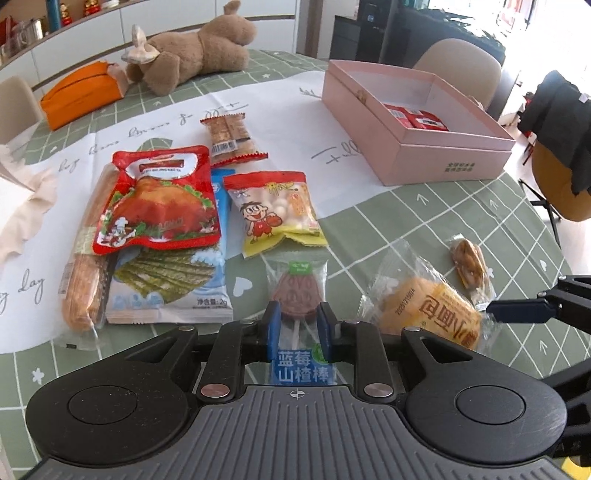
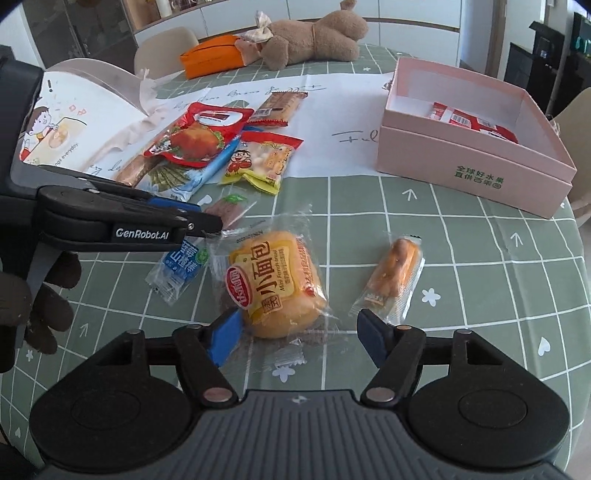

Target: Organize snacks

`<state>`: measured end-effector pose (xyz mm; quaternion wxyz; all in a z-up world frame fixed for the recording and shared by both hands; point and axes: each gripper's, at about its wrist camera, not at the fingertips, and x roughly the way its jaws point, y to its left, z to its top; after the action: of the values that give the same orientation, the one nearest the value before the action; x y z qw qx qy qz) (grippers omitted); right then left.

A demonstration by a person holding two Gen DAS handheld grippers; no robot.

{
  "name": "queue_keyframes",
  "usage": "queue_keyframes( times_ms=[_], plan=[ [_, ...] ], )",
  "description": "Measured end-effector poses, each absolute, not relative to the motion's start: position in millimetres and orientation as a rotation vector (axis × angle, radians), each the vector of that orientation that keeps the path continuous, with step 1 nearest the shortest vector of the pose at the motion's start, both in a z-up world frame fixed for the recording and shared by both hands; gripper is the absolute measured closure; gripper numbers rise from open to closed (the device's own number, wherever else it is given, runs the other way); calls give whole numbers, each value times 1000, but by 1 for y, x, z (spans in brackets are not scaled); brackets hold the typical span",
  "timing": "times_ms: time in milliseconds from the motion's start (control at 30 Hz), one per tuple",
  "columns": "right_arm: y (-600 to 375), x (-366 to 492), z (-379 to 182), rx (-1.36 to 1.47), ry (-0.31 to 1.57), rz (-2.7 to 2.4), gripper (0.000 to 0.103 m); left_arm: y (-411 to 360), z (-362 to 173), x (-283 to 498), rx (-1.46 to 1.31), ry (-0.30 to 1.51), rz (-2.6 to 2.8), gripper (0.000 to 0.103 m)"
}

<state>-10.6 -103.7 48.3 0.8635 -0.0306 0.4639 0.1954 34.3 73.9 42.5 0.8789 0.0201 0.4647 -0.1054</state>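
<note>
Left tool [image 1: 297, 318] near-clenched astride hawthorn lollipop [image 1: 298, 291] flat on tabletop [image 1: 461, 221]; right tool [image 2: 295, 330] released around bread bun [image 2: 277, 288], so centre, clench firmly, carry to pink box [image 2: 476, 158].

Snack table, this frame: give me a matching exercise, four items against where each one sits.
Items:
1. lollipop
2. mini bread
3. red packets
4. plush toy

Places:
A. inside the pink box
B. far end of the table, beside the orange pouch
C. between the left hand-held gripper's blue pads
D. in front of the open right hand-held gripper, untouched

Pairs: 1-C, 2-D, 3-A, 4-B
</note>
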Motion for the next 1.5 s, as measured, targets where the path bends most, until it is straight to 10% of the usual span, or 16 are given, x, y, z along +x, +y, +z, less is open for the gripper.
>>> queue_keyframes(
  times_ms=[533, 967, 1500],
  plan=[
    [-143, -1, 95, -29, 870, 316, 33, 71, 50, 24, -125, 1097, -387, 78],
    [-231, 21, 182, -144, 707, 249, 33, -20, 161, 27, -100, 900, -456, 77],
    [-207, 7, 106, 36, 878, 337, 33, 53, 90, 21, 116, 904, -253, 77]
  ],
)
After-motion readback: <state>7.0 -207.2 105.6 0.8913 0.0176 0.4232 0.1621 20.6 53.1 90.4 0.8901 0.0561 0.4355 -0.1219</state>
